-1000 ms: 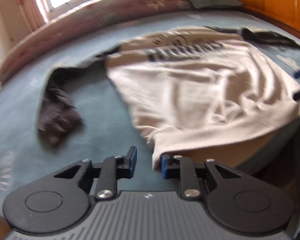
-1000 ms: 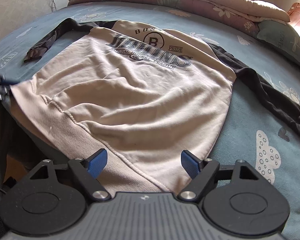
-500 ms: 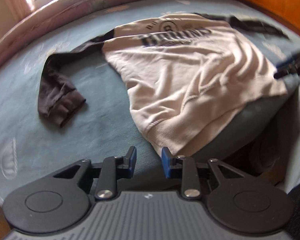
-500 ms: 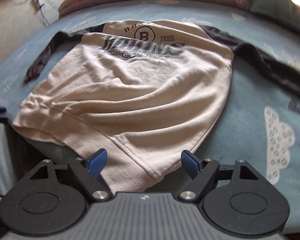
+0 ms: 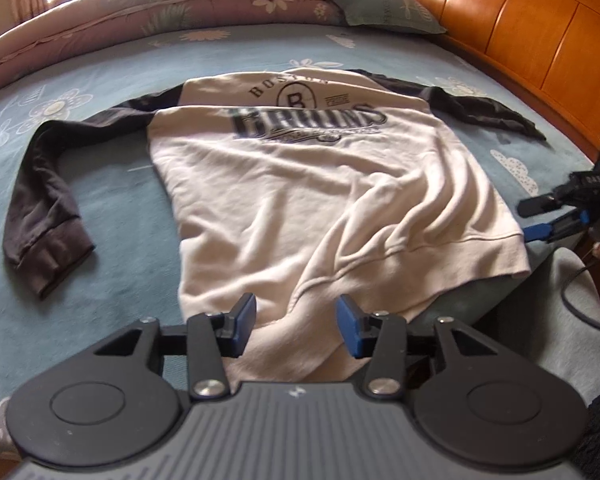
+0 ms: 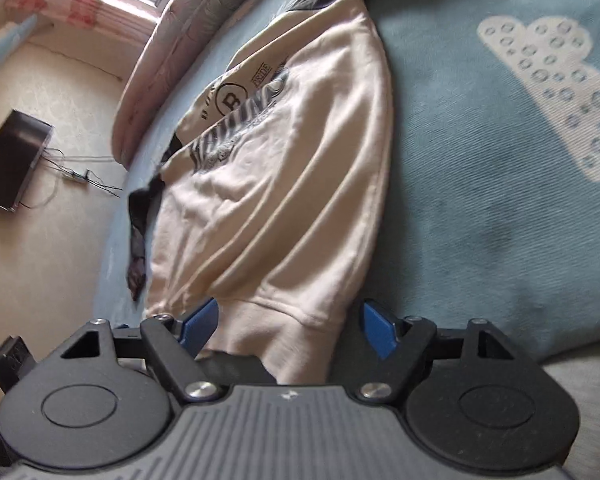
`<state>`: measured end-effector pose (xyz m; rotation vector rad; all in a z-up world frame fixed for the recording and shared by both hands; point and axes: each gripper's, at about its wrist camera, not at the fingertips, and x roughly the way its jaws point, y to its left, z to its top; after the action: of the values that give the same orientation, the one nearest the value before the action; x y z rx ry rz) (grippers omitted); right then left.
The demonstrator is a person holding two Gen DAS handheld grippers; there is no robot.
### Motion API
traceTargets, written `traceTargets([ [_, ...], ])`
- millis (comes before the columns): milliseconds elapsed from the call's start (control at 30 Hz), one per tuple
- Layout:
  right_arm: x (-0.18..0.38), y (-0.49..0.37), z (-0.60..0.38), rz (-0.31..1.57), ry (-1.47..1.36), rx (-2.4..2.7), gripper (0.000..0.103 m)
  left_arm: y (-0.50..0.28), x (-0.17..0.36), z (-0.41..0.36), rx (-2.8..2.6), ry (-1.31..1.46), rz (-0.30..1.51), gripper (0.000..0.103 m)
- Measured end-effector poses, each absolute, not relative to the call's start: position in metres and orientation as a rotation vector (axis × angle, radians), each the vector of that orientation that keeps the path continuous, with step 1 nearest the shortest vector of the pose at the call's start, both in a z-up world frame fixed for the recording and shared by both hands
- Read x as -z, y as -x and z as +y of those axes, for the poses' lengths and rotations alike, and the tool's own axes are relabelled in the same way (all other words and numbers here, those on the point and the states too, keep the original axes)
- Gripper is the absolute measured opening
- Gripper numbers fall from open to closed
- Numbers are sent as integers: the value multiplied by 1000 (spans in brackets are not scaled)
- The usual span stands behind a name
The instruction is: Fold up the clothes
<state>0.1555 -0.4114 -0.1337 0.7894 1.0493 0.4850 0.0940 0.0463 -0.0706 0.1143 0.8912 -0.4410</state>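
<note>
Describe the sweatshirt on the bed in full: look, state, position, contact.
The sweatshirt is cream fleece-like fabric with dark sleeves and a dark "Bruins" chest print. It lies spread, wrinkled, on the blue bedsheet, sleeves out sideways, its ribbed hem overhanging the bed edge between both grippers' blue pads, neither clearly pressing it.

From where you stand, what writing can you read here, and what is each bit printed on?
"BOSTON": arched at the top of the sweatshirt chest.
"B": inside the round crest below it.
"BRUINS": large dark letters across the chest.
"PRIDE": small box beside the crest.
Small line under "BRUINS": too blurred to read.
White marks on the right gripper body: too small to be sure.
</note>
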Motion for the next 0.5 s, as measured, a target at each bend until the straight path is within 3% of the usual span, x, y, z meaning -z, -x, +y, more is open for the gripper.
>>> traceTargets([
  [67, 140, -164, -406, 1023, -839, -488, 81, -95, 72, 41, 447, -111, 886, 47],
  [167, 145, -168, -400, 1032, -869, -479, 72, -96, 77, 38, 460, -114, 865, 49],
  [233, 145, -166, -397, 1053, -863, -467, 60, -97, 85, 38, 466, -108, 867, 51],
  [367, 155, -144, -397, 1091, -912, -474, 46, -102, 104, 40, 450, -89, 920, 51],
  [400, 157, -139, -395, 1093, -922, -472, 35, -102, 107, 39, 452, -92, 925, 51],
  [433, 158, -138, -393, 1100, -914, -463, 13, -103, 107, 39, 454, -96, 928, 51],
  [467, 159, -137, -390, 1107, -899, -451, 7, -103, 107, 38, 458, -101, 930, 51],
  [500, 160, -137, -388, 1115, -884, -438, 7, -103, 105, 37, 463, -107, 929, 51],
])
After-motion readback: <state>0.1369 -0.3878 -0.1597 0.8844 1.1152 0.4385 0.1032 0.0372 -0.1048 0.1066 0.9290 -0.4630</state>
